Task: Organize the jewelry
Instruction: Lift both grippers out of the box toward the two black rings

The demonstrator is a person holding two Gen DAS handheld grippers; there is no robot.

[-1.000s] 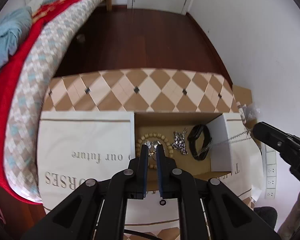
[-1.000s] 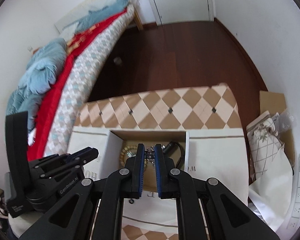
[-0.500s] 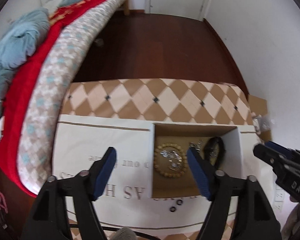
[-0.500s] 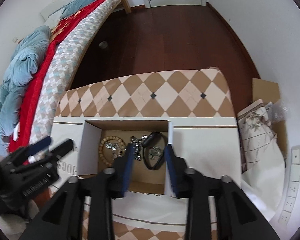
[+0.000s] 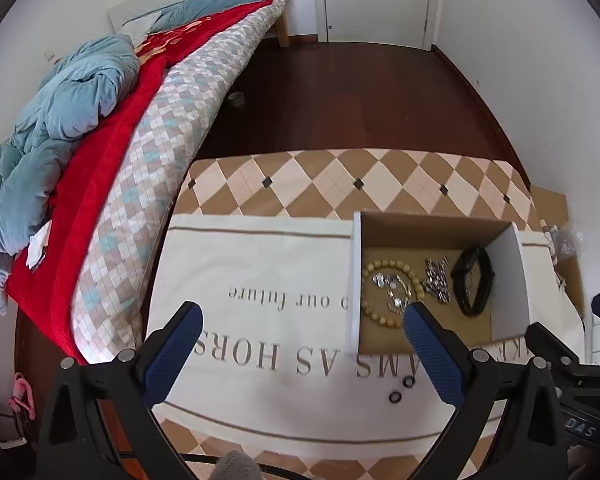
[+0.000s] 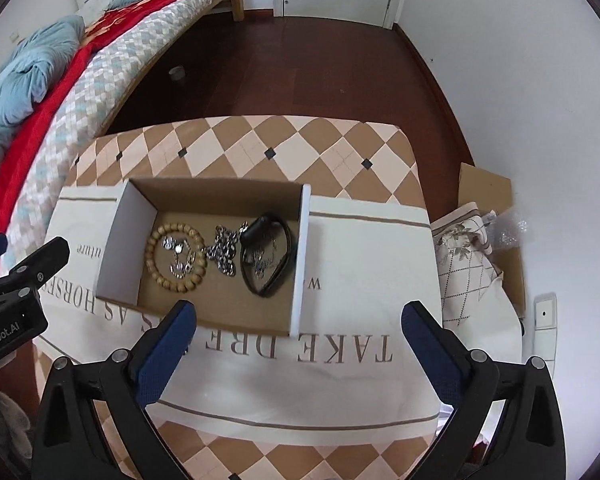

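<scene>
left gripper (image 5: 302, 334): fingers wide apart, holding nothing, hovering over cloth near desk's front edge.
right gripper (image 6: 298, 332): fingers wide apart, empty, above box's near wall.
rings (image 5: 402, 390): two small dark ones on cloth (image 6: 364, 264), just outside box's near wall, toward front edge. Probably last items out; likely next pick.
approach: come straight down, close across one ring, not both; thin and low, easy to skid on cloth.
box (image 6: 300, 248): open, mid-desk, on cloth.
contents: bead bracelet (image 6: 176, 256) at left with small silver pieces inside, silver chain (image 6: 224, 250) centre, black band (image 6: 268, 256) right.
drop spot: bare cardboard along near wall; avoid chain tangle.
</scene>
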